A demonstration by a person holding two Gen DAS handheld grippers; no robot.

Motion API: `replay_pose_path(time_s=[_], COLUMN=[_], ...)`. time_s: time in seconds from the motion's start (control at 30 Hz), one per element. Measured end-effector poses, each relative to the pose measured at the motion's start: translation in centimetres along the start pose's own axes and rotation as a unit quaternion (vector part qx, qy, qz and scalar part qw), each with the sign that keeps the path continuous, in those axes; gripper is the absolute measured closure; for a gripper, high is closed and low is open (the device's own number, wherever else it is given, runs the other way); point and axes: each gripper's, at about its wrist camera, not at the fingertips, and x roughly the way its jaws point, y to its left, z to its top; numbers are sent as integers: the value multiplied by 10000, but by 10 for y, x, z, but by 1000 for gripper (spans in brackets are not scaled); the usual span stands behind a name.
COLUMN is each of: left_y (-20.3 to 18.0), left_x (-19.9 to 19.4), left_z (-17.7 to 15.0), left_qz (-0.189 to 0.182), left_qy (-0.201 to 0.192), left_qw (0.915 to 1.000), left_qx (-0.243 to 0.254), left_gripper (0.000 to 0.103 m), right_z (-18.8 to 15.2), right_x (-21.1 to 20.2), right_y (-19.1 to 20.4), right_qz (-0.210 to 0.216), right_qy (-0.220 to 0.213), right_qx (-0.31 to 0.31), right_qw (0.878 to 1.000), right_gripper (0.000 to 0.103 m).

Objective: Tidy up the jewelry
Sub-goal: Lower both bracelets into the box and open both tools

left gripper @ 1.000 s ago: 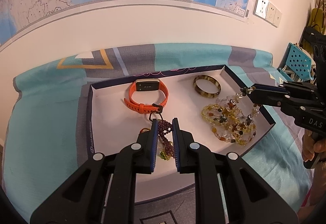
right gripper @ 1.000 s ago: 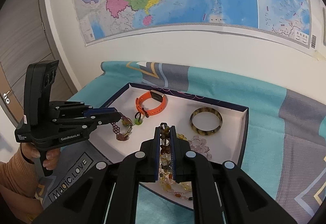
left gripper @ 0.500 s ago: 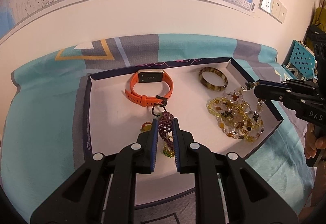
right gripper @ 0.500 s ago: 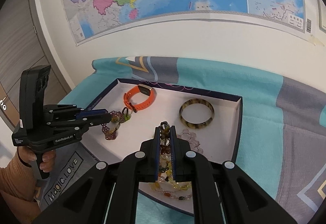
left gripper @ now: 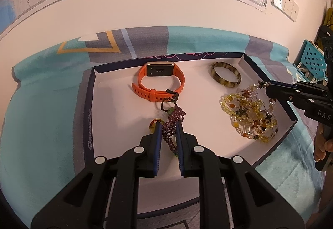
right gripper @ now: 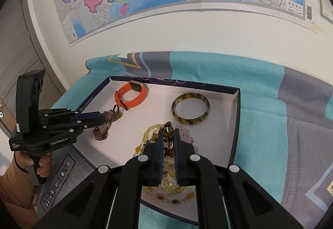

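Your left tongs (left gripper: 168,125) grip the purple bead bracelet (left gripper: 173,123), your right tongs (right gripper: 168,134) the amber bead strand (right gripper: 166,145); lower each clear of the orange watch (left gripper: 159,83) and bangle (right gripper: 190,111)

Right claw (right gripper: 168,135) hides much of the yellow bead necklace (right gripper: 152,135).

Your left gripper (left gripper: 168,125) angles downward with its jaws clamped nearly together, your left hand (right gripper: 39,163) wrapped round its handle below an orange-brown sleeve (right gripper: 12,185). Your right gripper (right gripper: 168,133) tilts down likewise, jaws pinched close, fingers (left gripper: 321,145) curled on its grip.
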Motion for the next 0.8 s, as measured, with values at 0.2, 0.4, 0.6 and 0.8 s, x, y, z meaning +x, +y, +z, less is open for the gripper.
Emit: replay_pose_path(time_s=[0.2, 0.4, 0.6, 0.8], left_y=[3, 5, 5, 4], left_x=[1, 1, 2, -4], left_z=[-1, -2, -5, -7], left_qz=[13, 31, 43, 29], left_qy=[42, 66, 112, 57], left_qw=[10000, 9999, 9999, 9999], left_qx=[-47, -80, -79, -88], left_gripper=[89, 88, 83, 75], right_z=[-1, -4, -6, -9], right_x=[4, 10, 17, 14], right_y=[-4, -8, -14, -14], right_qz=[-53, -78, -101, -112], right_qy=[54, 130, 207, 187], right_qx=[46, 104, 207, 224], right_qw=[10000, 9998, 9995, 9995], right_gripper=[95, 95, 93, 90])
